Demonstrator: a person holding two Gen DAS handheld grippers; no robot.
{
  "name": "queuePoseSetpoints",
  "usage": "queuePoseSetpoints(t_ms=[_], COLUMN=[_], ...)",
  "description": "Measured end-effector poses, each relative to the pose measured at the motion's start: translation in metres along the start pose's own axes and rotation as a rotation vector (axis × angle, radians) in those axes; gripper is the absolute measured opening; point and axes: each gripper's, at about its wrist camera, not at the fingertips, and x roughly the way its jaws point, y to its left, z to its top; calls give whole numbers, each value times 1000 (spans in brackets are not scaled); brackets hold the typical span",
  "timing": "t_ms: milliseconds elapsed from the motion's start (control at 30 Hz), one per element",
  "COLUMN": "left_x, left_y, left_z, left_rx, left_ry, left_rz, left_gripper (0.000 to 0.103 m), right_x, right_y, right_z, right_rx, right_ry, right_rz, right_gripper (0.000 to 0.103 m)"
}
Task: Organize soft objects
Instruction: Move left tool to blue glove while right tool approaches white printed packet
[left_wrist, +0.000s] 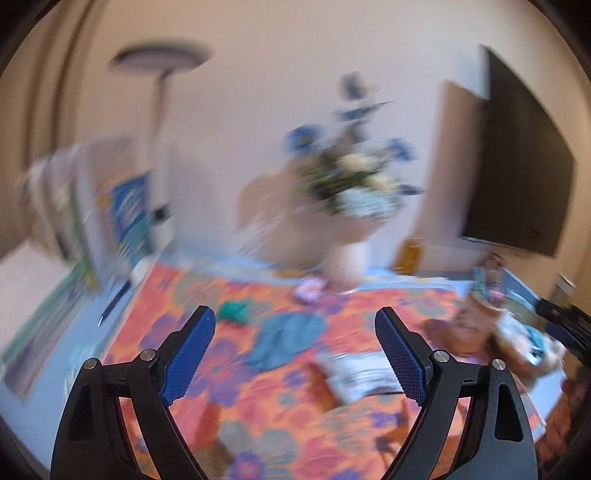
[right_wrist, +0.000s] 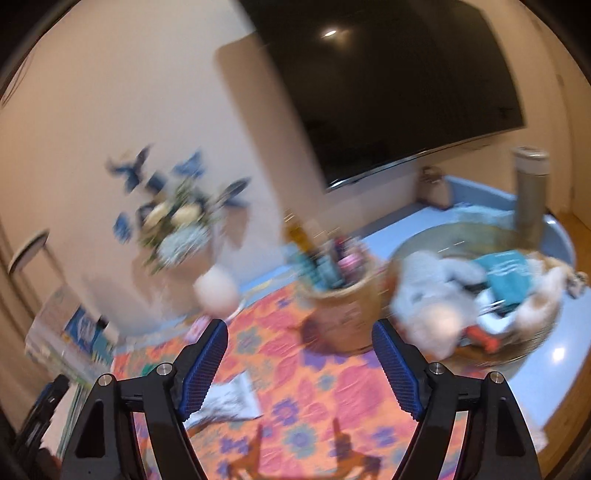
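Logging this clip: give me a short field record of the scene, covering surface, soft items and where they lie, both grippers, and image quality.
surface: floral mat on a blue table
loose soft items: blue cloth, green cloth, both on the mat
gathered soft items: plush toys in a round tray
left gripper: open, empty
right gripper: open, empty
image quality: heavy motion blur, both views

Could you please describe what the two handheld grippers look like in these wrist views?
Both look alike. The left gripper and the right gripper each have two matte black, triangular arms with cut-out windows, joined by round silver pivot pins. Each arm ends in a flat, oblong blue finger pad with a fine ribbed texture. No cables, markings or sleeves are visible.
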Motion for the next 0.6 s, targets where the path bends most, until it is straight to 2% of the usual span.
queuePoseSetpoints(t_ms=[100,167,267,333,500,600], left_x=[29,45,69,74,90,103], left_y=[31,44,53,53,55,60], left_z=[-22,-37,-53,-59,-75,-86], left_rx=[-60,-73,-92,-87,-48,-70], left_ry=[80,121,204,221,228,291], left_rz=[39,52,40,22,54,62], left_gripper=[86,86,86,86,86,86], right_x=[15,31,56,69,103,113], right_y=[28,44,57,60,63,64], right_z=[-25,-40,-64,-78,-109,-116], right_rx=[-63,-108,-133,-140,-187,-205], right_ry=[17,58,99,111,183,209], right_rz=[23,35,62,66,59,58], right_gripper=[79,79,79,79,79,79])
